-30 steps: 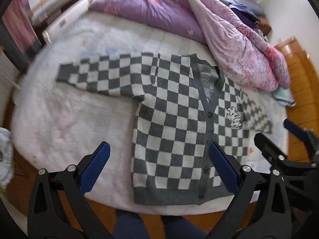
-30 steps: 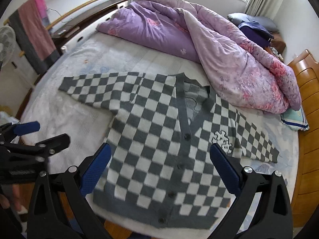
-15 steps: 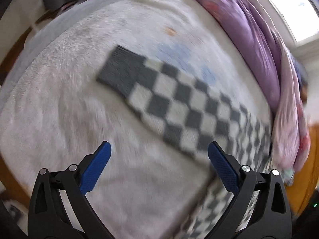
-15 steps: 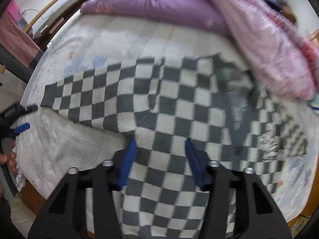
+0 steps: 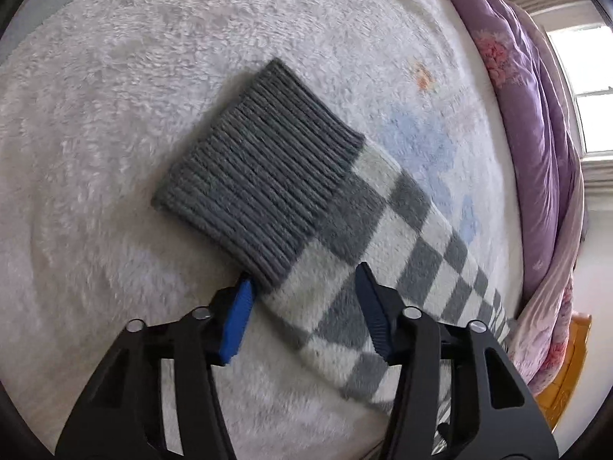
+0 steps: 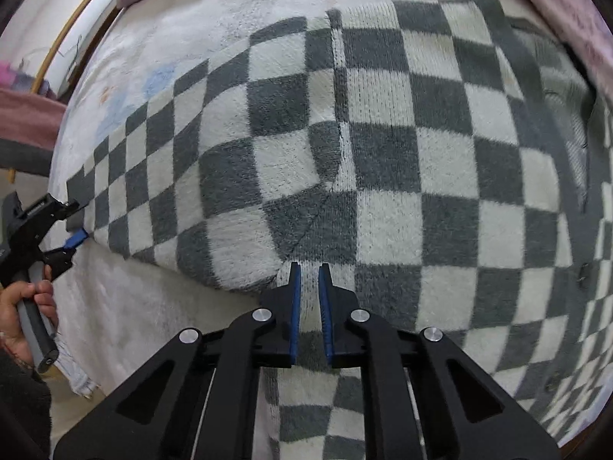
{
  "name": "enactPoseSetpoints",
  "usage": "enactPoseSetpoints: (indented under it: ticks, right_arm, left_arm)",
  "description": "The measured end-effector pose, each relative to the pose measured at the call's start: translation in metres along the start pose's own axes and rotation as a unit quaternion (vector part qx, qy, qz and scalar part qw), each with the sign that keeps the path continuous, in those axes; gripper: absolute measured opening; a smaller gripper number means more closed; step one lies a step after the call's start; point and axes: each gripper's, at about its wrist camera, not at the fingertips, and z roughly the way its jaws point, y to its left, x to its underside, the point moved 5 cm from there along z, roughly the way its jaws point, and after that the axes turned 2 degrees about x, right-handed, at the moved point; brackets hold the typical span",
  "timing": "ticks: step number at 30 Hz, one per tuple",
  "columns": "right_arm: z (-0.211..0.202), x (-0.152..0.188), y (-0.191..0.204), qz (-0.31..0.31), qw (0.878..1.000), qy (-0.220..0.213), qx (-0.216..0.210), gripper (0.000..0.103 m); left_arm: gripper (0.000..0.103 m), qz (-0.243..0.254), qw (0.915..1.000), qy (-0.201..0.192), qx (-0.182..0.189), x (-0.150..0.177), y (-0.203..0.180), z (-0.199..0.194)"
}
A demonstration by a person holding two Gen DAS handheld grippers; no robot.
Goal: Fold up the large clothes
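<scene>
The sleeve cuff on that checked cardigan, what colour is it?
Plain dark grey ribbed knit on the cuff, unlike the grey-and-white checks beside it. The left wrist view shows it best.

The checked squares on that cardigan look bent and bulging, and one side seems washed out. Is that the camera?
Right wrist view: the fisheye lens bows the cardigan squares outward, and the corners go black. Left wrist view: the window is blown out white, while the grey ribbed cuff stays sharp.
</scene>
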Motion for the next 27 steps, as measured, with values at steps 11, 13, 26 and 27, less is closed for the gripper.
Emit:
enactPoseSetpoints:
  ticks: [11,13,26,27]
  right_arm:
    - [0.027,-0.019,-0.013,0.064,0.995,0.013,-0.07,0.005]
    - [0.044,-0.019,-0.016,0.069,0.995,0.043,-0.065,0.004]
    - [-0.026,-0.019,-0.082,0.051,0.987,-0.015,-0.154,0.008]
    - [-0.042,-0.014,-0.102,0.052,0.986,-0.033,-0.153,0.008]
  left_arm:
    - [0.01,0.034,0.9986,-0.041,-0.008,-0.002,-0.002,-0.032]
    - [0.01,0.067,0.9953,-0.07,-0.003,0.002,-0.025,-0.057]
    - [0.01,0.259,0.9476,-0.152,0.107,0.143,-0.264,-0.143]
    - [0.01,0.274,0.9436,-0.146,0.115,0.165,-0.284,-0.136]
